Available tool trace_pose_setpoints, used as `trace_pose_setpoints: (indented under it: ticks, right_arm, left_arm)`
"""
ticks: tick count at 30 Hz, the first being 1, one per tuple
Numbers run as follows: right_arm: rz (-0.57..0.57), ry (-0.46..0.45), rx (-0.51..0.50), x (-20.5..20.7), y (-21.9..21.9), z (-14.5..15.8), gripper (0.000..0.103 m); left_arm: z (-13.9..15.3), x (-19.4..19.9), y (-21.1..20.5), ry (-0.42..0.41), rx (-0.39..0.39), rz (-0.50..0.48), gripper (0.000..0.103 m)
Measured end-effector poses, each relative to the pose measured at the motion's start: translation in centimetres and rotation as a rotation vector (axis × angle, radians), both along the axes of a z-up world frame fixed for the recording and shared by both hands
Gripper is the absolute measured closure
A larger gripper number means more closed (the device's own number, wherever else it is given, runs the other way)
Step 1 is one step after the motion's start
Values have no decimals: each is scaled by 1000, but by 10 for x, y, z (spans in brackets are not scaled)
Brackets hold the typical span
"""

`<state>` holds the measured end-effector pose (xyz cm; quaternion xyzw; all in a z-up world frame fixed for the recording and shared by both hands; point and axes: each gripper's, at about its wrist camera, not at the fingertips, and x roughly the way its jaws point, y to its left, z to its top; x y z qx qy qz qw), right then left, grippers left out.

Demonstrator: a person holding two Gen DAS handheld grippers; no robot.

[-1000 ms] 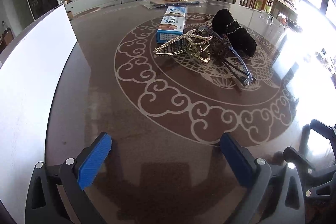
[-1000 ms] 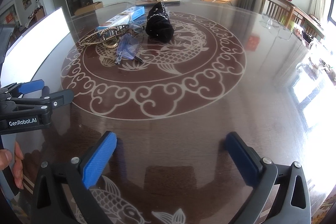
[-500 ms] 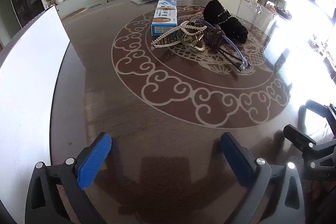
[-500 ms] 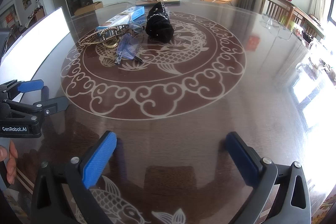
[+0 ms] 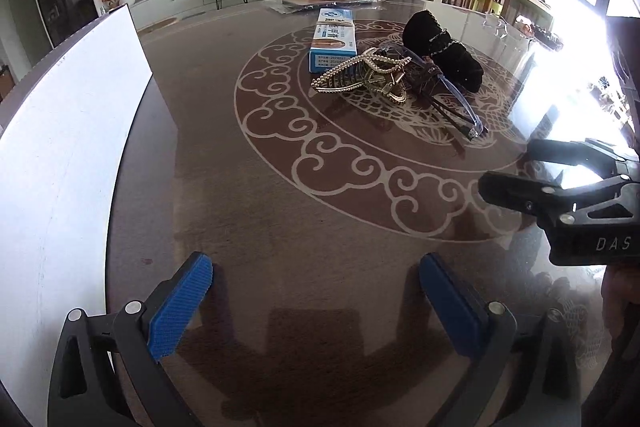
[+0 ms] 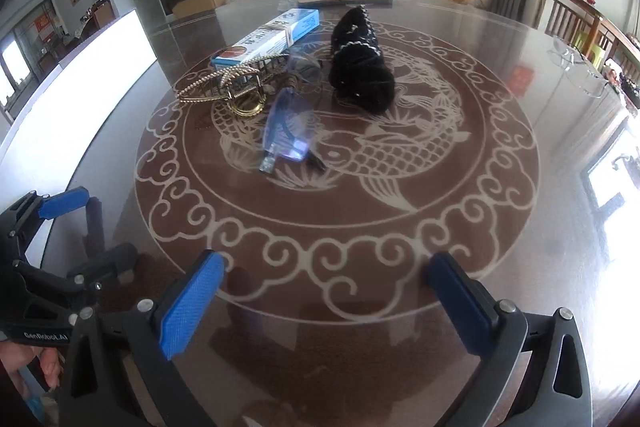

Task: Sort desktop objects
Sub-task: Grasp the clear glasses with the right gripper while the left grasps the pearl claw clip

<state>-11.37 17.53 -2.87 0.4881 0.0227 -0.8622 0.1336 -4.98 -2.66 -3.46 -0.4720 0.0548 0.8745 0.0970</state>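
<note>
On desk [image 6: 500, 227] centre: blue box [image 6: 268, 37], gold hair clip [image 6: 224, 87], glasses [image 6: 286, 131], black pouch [image 6: 360, 67] clustered; left gripper [image 5: 316, 307] spread, empty; right gripper [image 6: 324, 303] closing, nothing between jaws.

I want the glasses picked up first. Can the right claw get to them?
Probably yes. The right claw is empty, its jaws closing a little, and only bare table lies before the glasses.
</note>
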Motion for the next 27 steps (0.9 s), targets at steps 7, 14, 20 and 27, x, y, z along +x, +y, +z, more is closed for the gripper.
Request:
trace_pose_setpoints:
  ticks: [7, 14, 20, 27]
  right_arm:
    - [20, 24, 67, -60, -42, 0, 38]
    - [22, 40, 56, -43, -26, 3, 72]
    - [-44, 78, 83, 36, 26, 4, 72]
    - [-146, 117, 71, 70, 56, 3, 72]
  left_arm:
    - [0, 0, 0, 0, 0, 0, 0]
    - [0, 1, 0, 0, 0, 0, 0]
    - [0, 1, 0, -1, 1, 1, 0]
    - [1, -48, 20, -63, -15, -54, 0]
